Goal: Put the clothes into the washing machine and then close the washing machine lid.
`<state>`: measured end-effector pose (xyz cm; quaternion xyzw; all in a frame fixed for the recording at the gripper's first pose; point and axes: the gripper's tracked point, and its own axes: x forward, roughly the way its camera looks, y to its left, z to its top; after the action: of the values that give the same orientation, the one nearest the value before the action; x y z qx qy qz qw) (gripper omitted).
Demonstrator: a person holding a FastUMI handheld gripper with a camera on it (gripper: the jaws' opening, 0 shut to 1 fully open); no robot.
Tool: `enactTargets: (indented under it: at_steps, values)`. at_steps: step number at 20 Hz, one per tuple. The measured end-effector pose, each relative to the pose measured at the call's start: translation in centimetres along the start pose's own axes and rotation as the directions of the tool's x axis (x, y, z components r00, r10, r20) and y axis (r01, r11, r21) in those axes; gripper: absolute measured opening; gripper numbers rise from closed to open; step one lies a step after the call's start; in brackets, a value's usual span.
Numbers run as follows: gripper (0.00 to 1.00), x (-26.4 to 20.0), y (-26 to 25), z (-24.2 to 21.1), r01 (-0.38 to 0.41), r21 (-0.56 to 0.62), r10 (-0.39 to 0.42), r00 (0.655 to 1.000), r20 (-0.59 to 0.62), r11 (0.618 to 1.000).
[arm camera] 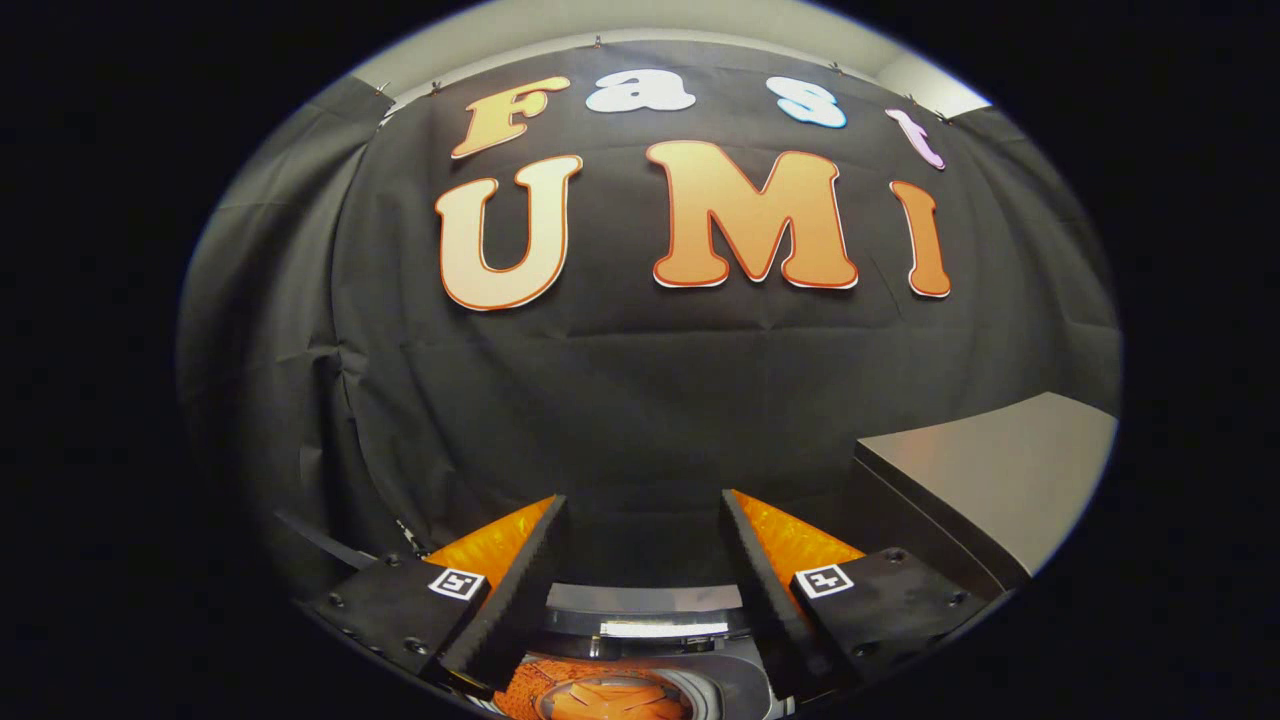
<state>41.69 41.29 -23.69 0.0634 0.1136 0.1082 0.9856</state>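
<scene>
The gripper (640, 545) was held up facing the booth's black cloth wall (640, 380), its two fingers (520, 580) spread well apart with nothing between them — only the dark cloth showed through the gap. Each finger had a ridged inner face, and each sat on a dark block fixed with small screws. On each block was a small square marker (457, 583), a white tile printed with a black pattern; the one on the other block (822, 579) looked much the same. These were coded patterns, not words, and no brand or readable label could be made out on the gripper itself.

Below the fingers, low between them, lay the round opening of the washing machine (640, 625), its pale rim curving across with a bright strip of reflected light on it. Inside the drum, orange clothes (610, 695) were visible — crumpled fabric lying in the tub, beneath the fingers and untouched by them. Whether any writing stood on the machine could not be told.

Off to the right, beyond the right finger, a grey flat surface (1000, 470) with a dark edge stood against the cloth wall; what it belonged to was unclear.
</scene>
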Motion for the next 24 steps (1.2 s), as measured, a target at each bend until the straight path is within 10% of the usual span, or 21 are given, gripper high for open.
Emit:
enactTargets:
  at_steps: [24]
  values:
    - [0.97,-5.6,0.0,-7.7,-0.003,-0.026,-0.002,0.977,-0.211,1.0]
